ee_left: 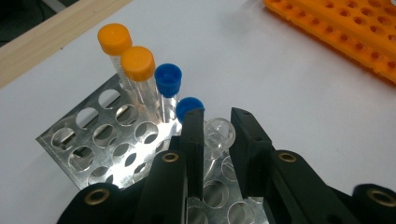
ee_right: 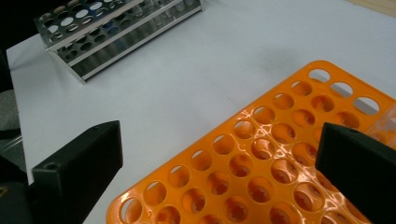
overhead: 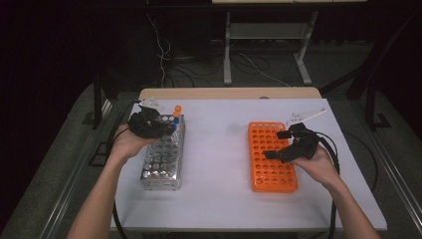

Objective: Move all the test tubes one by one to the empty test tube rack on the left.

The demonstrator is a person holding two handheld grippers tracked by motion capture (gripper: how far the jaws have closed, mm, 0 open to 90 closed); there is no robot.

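Left gripper (ee_left: 217, 135) clamps clear round tube (ee_left: 219, 133); shiny perforated metal rack (ee_left: 100, 140)

From above, your left tool (overhead: 158, 125) sits over the far end of the shiny metal test-tube rack (overhead: 161, 164), which stands on the left part of the white bench (overhead: 219, 164). Just beyond that tool, an orange-capped clear tube (overhead: 177, 110) and a blue-capped clear tube (overhead: 175, 121) stand up out of the rack's far right corner. Whether the tool's jaws grip anything cannot be told from here. Your right tool (overhead: 278, 144) hovers over the right side of the flat orange plastic tube rack (overhead: 268, 169), well apart from the metal one, pointing left across its holes. Black cables (overhead: 332, 149) trail from both tools toward you.
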